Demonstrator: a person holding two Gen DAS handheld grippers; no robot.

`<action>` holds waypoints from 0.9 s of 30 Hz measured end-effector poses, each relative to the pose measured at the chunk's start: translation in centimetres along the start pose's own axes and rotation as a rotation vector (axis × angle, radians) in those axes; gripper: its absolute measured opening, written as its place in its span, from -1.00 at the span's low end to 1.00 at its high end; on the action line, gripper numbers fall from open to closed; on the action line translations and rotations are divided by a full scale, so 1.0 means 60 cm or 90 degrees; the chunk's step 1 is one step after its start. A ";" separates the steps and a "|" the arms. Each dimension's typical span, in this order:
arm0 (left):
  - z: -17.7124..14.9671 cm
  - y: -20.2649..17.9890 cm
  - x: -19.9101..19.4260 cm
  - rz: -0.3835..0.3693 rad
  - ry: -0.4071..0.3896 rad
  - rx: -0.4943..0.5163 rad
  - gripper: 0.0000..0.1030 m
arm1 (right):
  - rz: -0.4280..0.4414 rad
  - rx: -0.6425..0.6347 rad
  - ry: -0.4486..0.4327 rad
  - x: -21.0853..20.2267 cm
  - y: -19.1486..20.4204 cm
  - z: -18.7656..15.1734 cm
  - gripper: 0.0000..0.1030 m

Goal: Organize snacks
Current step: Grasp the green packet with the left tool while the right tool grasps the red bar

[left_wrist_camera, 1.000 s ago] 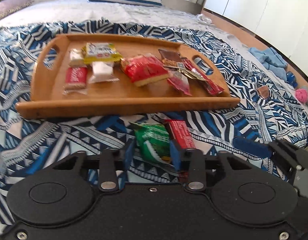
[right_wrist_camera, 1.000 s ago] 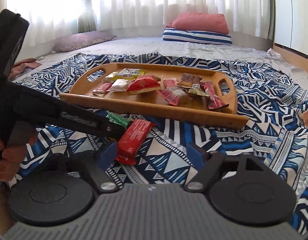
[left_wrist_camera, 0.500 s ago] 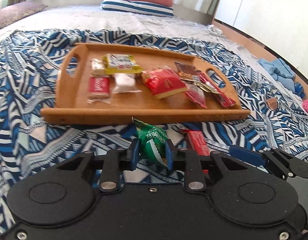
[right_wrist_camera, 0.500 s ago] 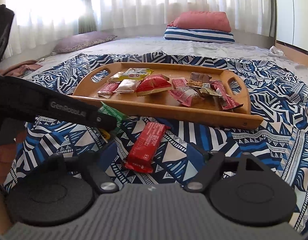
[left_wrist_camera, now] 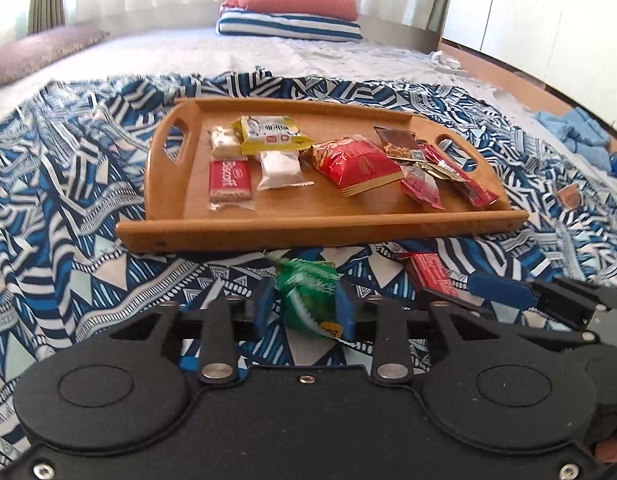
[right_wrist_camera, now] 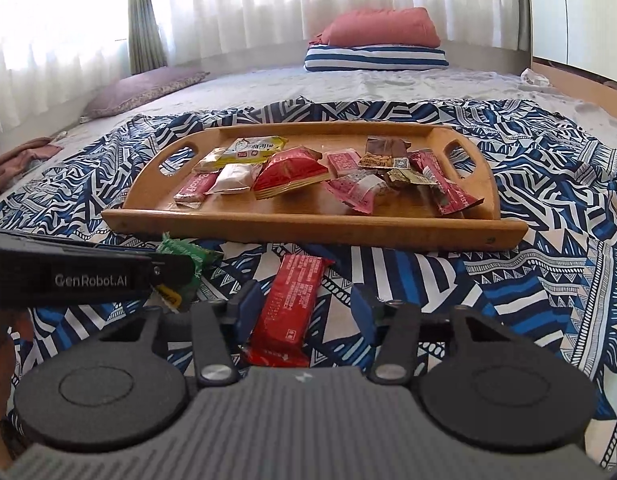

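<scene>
Left tongs [left_wrist_camera: 304, 312] nearest, blue pads against both sides of a crinkled green foil snack packet [left_wrist_camera: 308, 296], jaws easing apart but pads touching it. Right tongs [right_wrist_camera: 304, 308] straddle a flat red rectangular snack bar wrapper [right_wrist_camera: 288, 304] lying on the blue-and-white patterned bedspread [right_wrist_camera: 528, 280]; jaws closing, left pad at the wrapper's edge, right pad clear of it. Beyond both, the oval wooden tray with cut-out handles [left_wrist_camera: 320, 228] sits on the bedspread, holding mixed snacks: red Biscoff pack [left_wrist_camera: 229, 178], white sachet [left_wrist_camera: 280, 168], yellow packet [left_wrist_camera: 268, 140], big red wafer pack [left_wrist_camera: 356, 164]. Far end of bed: salmon pillow [right_wrist_camera: 380, 28] on striped blue-white cushion [right_wrist_camera: 374, 59].
</scene>
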State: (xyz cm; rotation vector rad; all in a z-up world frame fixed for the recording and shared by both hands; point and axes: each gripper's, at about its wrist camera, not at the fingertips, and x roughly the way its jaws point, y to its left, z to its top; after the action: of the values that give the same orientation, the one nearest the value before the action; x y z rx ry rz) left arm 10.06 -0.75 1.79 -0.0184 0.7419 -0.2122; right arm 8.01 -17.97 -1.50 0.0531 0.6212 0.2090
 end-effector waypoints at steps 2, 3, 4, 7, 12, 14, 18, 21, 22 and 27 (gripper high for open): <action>-0.003 -0.005 -0.002 0.024 -0.012 0.008 -0.09 | -0.004 -0.002 0.000 0.003 0.003 0.000 0.04; -0.003 -0.007 -0.002 0.034 -0.015 0.010 -0.06 | -0.007 -0.003 -0.002 0.003 0.004 0.000 0.02; -0.004 -0.007 -0.002 0.040 -0.017 0.010 0.02 | -0.010 -0.004 -0.005 0.003 0.005 -0.001 -0.01; -0.007 -0.006 0.000 0.047 -0.022 0.003 0.21 | -0.017 -0.010 -0.009 0.001 0.003 -0.004 -0.05; -0.012 -0.022 -0.005 0.063 -0.049 0.033 0.34 | -0.042 -0.028 -0.018 -0.006 -0.001 -0.006 -0.09; -0.013 -0.030 -0.005 0.074 -0.063 0.046 0.34 | -0.046 -0.033 -0.020 -0.007 -0.003 -0.006 -0.10; -0.014 -0.037 0.005 0.078 -0.060 0.046 0.34 | -0.039 -0.029 -0.017 -0.001 -0.011 -0.003 -0.09; -0.018 -0.032 0.017 0.059 -0.039 0.031 0.18 | -0.030 -0.021 -0.011 0.007 -0.015 -0.002 -0.09; -0.020 -0.033 0.022 0.053 -0.029 0.031 0.07 | -0.027 -0.021 -0.010 0.009 -0.015 -0.002 -0.09; -0.027 -0.038 0.022 0.050 -0.039 0.049 -0.30 | -0.023 -0.044 -0.010 0.018 -0.004 -0.003 -0.12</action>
State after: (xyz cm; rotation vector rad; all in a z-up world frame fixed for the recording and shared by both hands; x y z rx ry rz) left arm 9.52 -3.18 -0.07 0.0763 0.6717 -0.1647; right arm 8.81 -17.98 -2.33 -0.0235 0.5991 0.1942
